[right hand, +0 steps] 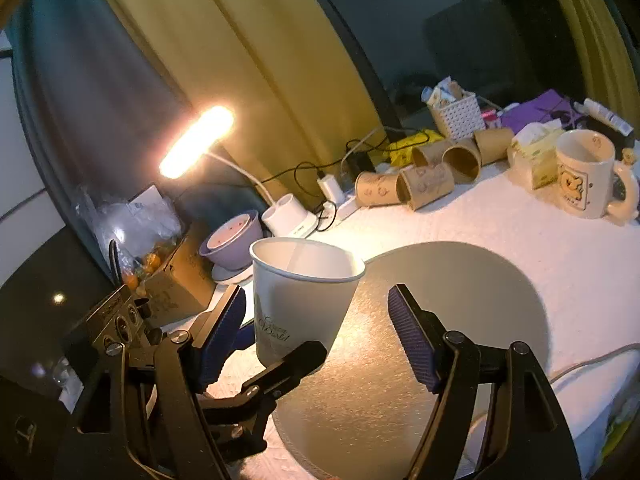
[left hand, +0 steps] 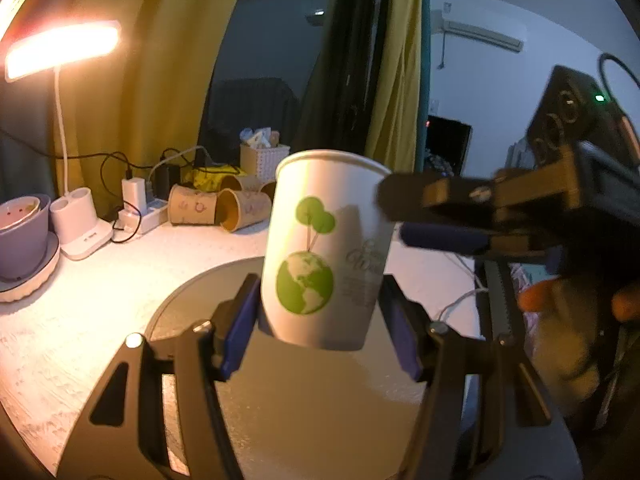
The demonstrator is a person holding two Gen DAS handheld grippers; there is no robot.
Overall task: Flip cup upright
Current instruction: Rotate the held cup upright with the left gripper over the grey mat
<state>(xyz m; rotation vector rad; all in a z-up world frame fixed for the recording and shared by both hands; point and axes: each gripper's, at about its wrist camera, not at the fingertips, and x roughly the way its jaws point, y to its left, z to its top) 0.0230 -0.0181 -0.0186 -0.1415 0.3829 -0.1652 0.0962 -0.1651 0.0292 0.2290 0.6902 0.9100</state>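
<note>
Lamp (left hand: 62, 46) glare falls from the far left over a purple bowl (left hand: 22, 226) and a row of brown paper cups (left hand: 218, 206) lying on their sides at the back of the counter (left hand: 80, 320). Moving right, the white paper cup (left hand: 324, 248) with the green globe print stands mouth-up, slightly tilted, above the round grey mat (left hand: 320, 400); whether its base touches the mat or hangs just off it cannot be told. The left hand-held gripper (left hand: 320, 336) pinches the cup low on its wall, one blue pad on each side. Further right, the right hand-held gripper (right hand: 316, 332) is spread wide, with the cup's lower wall between its pads but neither pad pressing it; its left pad (right hand: 224, 328) sits near the wall and the right one is well apart.

By the look of it the flip is nearly finished, with only setting down and letting go left. The risks: the thin paper wall could crush if the left grip tightens, the tilted cup could tip if it is let go before its base sits flat, and the right fingers, so close, could knock it sideways on the way out
</note>
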